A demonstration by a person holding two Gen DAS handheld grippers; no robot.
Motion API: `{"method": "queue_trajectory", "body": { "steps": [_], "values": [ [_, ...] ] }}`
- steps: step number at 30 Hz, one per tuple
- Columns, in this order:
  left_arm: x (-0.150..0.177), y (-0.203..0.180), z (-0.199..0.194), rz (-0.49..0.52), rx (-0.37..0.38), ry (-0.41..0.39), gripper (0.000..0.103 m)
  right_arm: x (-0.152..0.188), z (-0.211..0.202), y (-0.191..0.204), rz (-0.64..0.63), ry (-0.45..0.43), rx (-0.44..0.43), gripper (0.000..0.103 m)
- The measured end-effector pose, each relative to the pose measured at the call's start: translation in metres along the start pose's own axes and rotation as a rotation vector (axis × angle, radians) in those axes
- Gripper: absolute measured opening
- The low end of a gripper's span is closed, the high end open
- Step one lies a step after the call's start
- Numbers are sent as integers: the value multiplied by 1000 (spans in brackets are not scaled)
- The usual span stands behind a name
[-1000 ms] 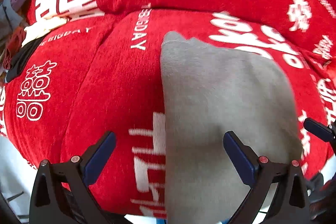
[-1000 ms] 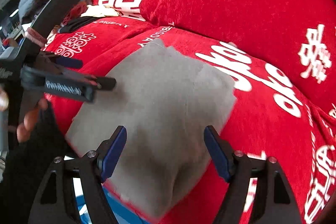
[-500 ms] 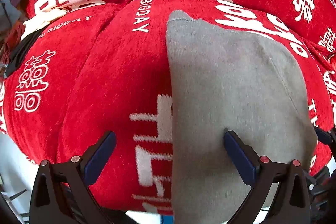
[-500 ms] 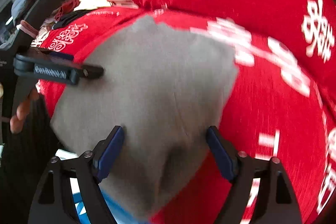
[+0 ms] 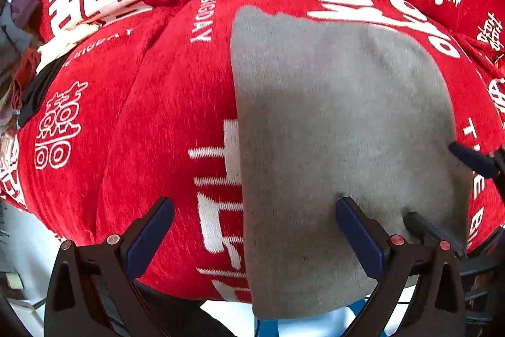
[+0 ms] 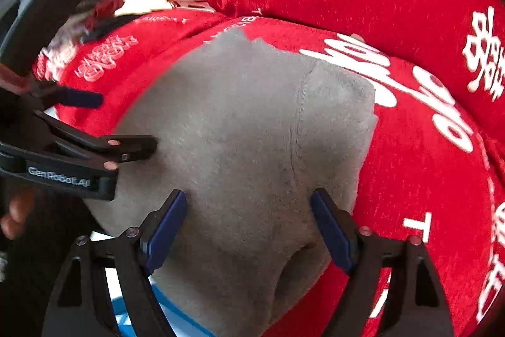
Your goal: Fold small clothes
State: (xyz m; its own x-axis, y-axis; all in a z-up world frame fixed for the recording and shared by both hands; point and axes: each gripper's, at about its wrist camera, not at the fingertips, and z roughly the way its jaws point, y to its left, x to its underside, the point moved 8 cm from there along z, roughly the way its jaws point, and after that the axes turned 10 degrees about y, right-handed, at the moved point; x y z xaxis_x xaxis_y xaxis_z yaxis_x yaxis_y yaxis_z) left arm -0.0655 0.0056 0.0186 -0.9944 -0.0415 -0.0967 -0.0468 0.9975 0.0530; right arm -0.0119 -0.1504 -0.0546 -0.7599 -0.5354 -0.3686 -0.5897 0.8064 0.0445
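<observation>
Grey knit, a small folded garment (image 6: 252,141) lies flat on a red sofa cover (image 6: 426,179), its near edge hanging over the cushion's front. The right gripper (image 6: 249,223) hovers above that edge, jaws spread wide, holding nothing. The left gripper (image 5: 252,236) straddles the garment's left border, also wide and empty. A shallow pinch might lift only the top layer and undo the fold. Bare red cover left of the garment leaves room.
</observation>
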Motion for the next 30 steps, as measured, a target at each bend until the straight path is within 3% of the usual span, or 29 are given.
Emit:
{"method": "queue_trajectory", "body": {
  "steps": [4,6,10,17,23,27,30],
  "values": [
    [10,-2,-7,-14,3,5,103,22,-7,0,-18,53,48,84],
    [14,-7,-14,-9,5,-7,103,37,-12,-4,34,112,3,84],
    [19,-19,-33,2,36,-39,103,54,-39,-17,111,99,43,85],
    [13,-24,-60,-19,58,-121,103,37,-77,-19,148,62,139,85],
    [15,-18,-53,-33,82,-58,103,27,-78,-12,127,81,177,85],
    [18,-13,-49,-34,34,-53,103,30,-69,-15,156,115,184,84],
    [20,-15,-46,-29,62,-48,103,31,-66,-16,183,123,177,84]
  ]
}}
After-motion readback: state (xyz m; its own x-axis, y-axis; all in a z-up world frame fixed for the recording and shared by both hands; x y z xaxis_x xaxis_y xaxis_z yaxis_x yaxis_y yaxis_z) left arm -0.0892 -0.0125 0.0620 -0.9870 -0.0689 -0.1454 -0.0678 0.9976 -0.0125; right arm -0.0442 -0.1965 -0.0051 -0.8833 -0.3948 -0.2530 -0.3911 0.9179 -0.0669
